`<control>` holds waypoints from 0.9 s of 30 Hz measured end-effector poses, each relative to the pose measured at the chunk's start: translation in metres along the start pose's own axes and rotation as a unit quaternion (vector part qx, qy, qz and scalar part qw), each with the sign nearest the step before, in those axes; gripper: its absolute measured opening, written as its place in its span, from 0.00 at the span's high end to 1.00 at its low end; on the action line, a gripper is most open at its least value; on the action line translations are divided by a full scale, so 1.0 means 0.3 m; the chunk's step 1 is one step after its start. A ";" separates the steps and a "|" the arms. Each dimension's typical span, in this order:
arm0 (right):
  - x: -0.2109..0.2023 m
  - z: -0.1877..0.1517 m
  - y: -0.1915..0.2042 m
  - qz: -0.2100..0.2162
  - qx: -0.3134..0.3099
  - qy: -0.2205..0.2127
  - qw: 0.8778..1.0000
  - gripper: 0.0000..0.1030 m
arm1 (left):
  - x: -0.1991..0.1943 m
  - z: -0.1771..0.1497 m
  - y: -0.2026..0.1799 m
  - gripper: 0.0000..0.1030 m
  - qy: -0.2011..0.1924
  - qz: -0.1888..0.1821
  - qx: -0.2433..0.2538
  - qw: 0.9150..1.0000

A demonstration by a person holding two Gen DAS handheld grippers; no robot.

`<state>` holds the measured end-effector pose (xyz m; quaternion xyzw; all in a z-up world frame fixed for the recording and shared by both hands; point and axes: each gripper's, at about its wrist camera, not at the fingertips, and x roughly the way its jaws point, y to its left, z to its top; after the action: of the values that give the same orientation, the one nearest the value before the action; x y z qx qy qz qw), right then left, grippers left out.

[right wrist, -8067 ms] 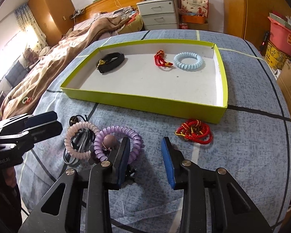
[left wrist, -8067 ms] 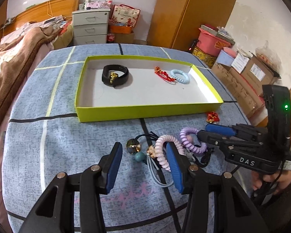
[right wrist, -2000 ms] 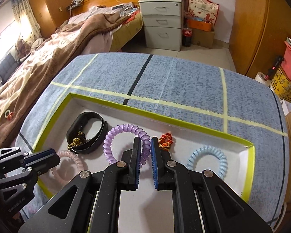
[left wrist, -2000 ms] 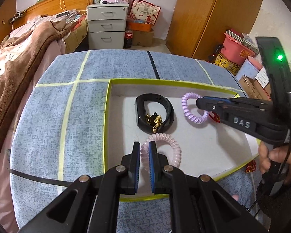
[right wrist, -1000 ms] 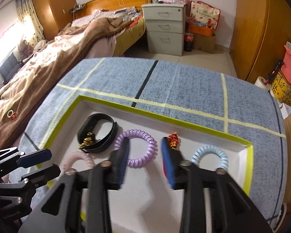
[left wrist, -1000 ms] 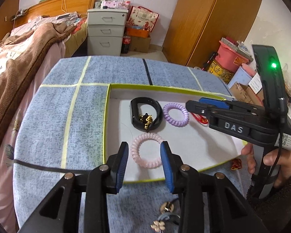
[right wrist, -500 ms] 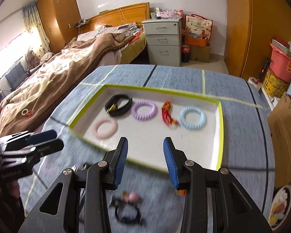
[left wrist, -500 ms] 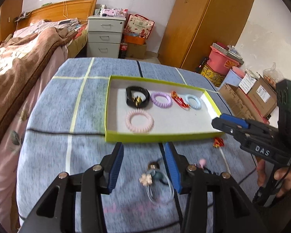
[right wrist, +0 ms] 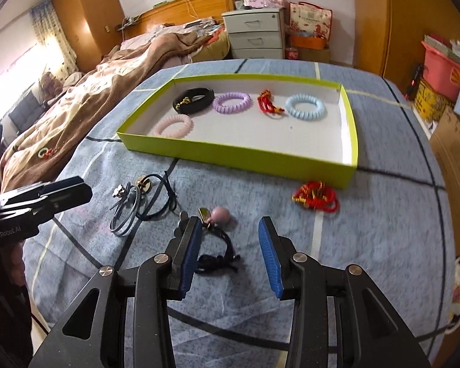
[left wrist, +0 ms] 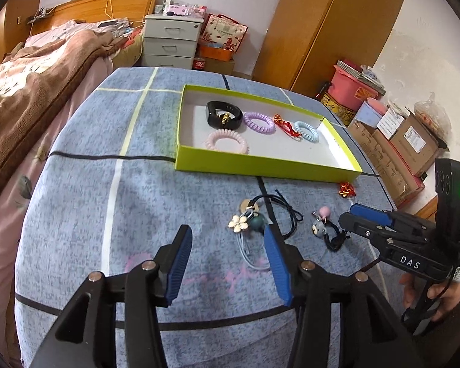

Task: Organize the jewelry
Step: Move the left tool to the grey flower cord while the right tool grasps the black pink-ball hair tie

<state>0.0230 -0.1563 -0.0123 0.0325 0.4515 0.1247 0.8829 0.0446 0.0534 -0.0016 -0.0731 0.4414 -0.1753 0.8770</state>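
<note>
- Blue speckled fabric tabletop (left wrist: 76, 184) carries everything.
- Shallow lime-green cardboard tray (right wrist: 230, 153), long axis left-right, holds four coil or band bracelets and a red cord bracelet.
- Left hand-held gripper (left wrist: 227, 263) and right hand-held gripper (right wrist: 230, 254): jaws wide apart, empty, above loose charm cords (right wrist: 138, 199) on the tabletop.

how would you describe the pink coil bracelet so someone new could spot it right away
Start at the shallow lime-green cardboard tray on the blue patterned tablecloth. Four pieces line its far side: a black band, a lilac spiral coil, a red cord bracelet and a pale blue coil. The pale pink spiral coil bracelet lies alone in the tray's near left corner, the only pink ring there.
</note>
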 end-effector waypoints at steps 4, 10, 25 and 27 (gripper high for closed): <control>-0.009 -0.019 0.012 0.021 0.003 -0.007 1.000 0.60 | -0.004 -0.013 0.015 0.50 0.000 0.005 -0.003 1.000; 0.022 -0.035 0.079 0.031 -0.028 0.007 0.999 0.59 | -0.003 -0.015 0.023 0.50 0.000 0.003 -0.007 1.000; 0.091 -0.031 0.119 0.001 -0.049 0.016 0.999 0.59 | 0.032 -0.009 0.022 0.50 0.014 0.001 -0.001 1.000; 0.089 -0.033 0.114 -0.017 -0.047 0.012 0.999 0.75 | 0.043 -0.008 0.015 0.50 0.017 -0.001 0.003 1.000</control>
<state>0.0236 -0.1169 -0.0334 -0.0182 0.4561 0.1314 0.8800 0.0509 0.0529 -0.0139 -0.0675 0.4560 -0.1787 0.8692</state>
